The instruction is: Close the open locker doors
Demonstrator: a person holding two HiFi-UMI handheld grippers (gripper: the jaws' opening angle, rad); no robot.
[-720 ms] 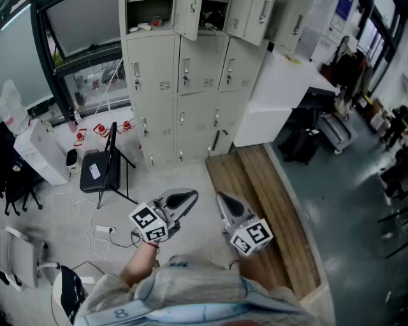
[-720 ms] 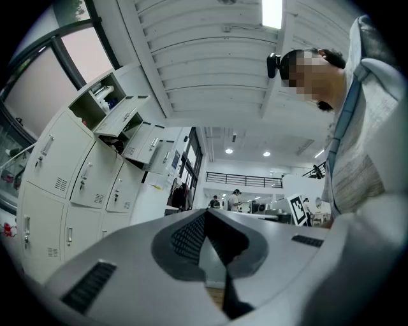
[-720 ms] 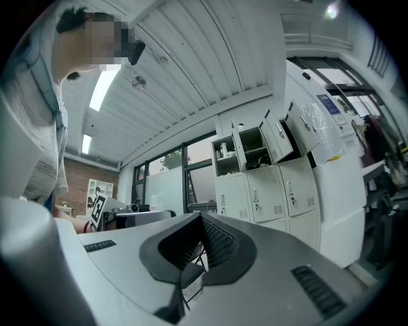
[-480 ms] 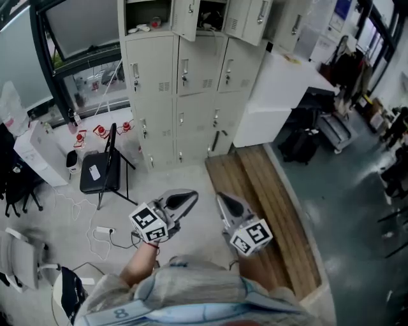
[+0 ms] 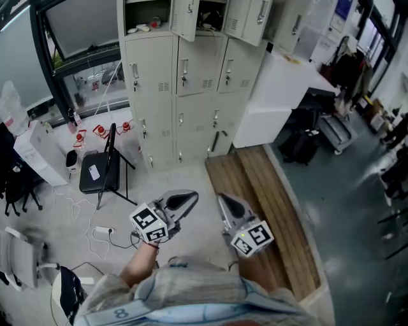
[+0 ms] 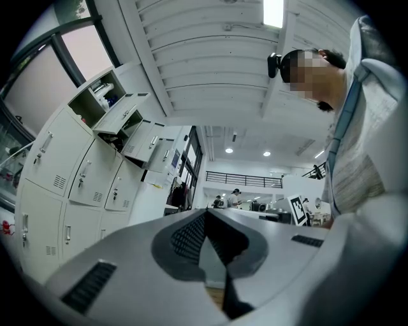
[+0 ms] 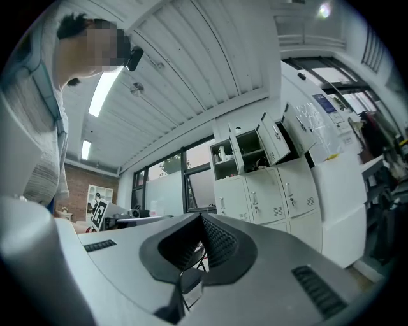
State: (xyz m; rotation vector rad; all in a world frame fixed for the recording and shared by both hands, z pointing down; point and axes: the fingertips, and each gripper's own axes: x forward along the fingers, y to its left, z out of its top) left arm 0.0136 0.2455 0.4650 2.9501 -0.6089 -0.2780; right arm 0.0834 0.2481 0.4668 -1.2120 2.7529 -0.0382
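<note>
A bank of cream lockers stands ahead across the floor. Several doors in its top row hang open, among them one in the middle and one further right. The open doors also show in the left gripper view and the right gripper view. My left gripper and right gripper are held side by side near my body, well short of the lockers. The left gripper's jaws meet at the tip, shut and empty. The right gripper's jaws are also shut on nothing.
A black folding chair stands left of the lockers, with a power strip and cables on the floor near it. A large white block sits right of the lockers, above a wooden platform. Bags and chairs line both sides.
</note>
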